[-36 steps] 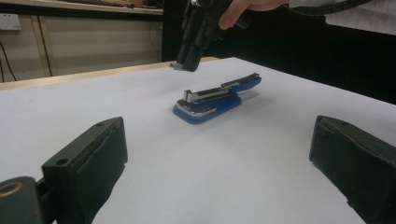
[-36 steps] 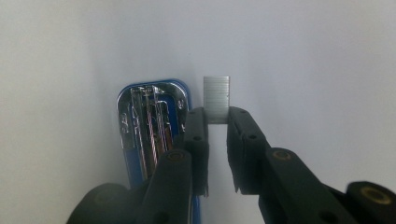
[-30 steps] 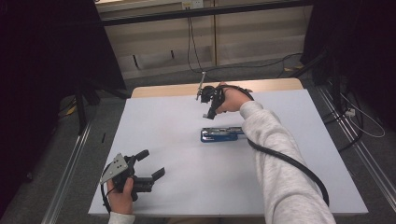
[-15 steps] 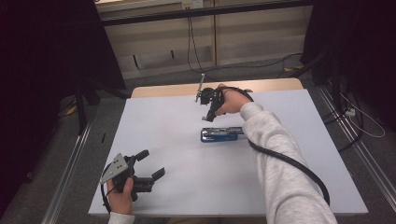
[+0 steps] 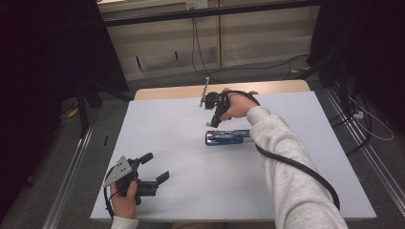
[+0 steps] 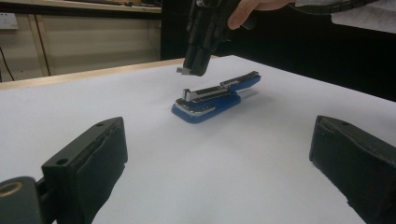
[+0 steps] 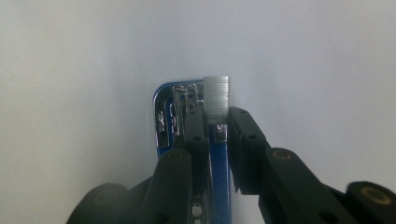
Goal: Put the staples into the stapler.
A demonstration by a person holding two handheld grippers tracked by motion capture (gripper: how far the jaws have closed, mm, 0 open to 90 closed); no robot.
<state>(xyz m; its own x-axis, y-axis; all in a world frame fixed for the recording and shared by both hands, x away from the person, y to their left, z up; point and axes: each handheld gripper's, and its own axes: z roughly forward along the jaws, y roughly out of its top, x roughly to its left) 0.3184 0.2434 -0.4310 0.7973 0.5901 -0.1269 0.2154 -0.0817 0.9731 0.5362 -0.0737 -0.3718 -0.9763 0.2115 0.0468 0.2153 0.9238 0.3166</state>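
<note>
A blue stapler (image 5: 227,137) lies opened flat on the white table (image 5: 296,157), its metal staple channel facing up (image 6: 212,98) (image 7: 166,116). My right gripper (image 5: 216,121) hangs jaws-down just above the stapler's left end. It is shut on a short silver strip of staples (image 7: 217,98), which sticks out past the fingertips (image 6: 184,71). My left gripper (image 5: 156,166) rests near the table's front left corner, open, with nothing between its jaws (image 6: 219,154), facing the stapler from a distance.
A strip of bare wood (image 5: 172,91) shows at the table's far edge. A black cable (image 5: 305,171) trails from the right gripper along the grey sleeve. Metal rails (image 5: 71,167) run on the floor at both sides of the table.
The right gripper with the staple strip has dropped slightly closer to the stapler. The left gripper has stayed put.
</note>
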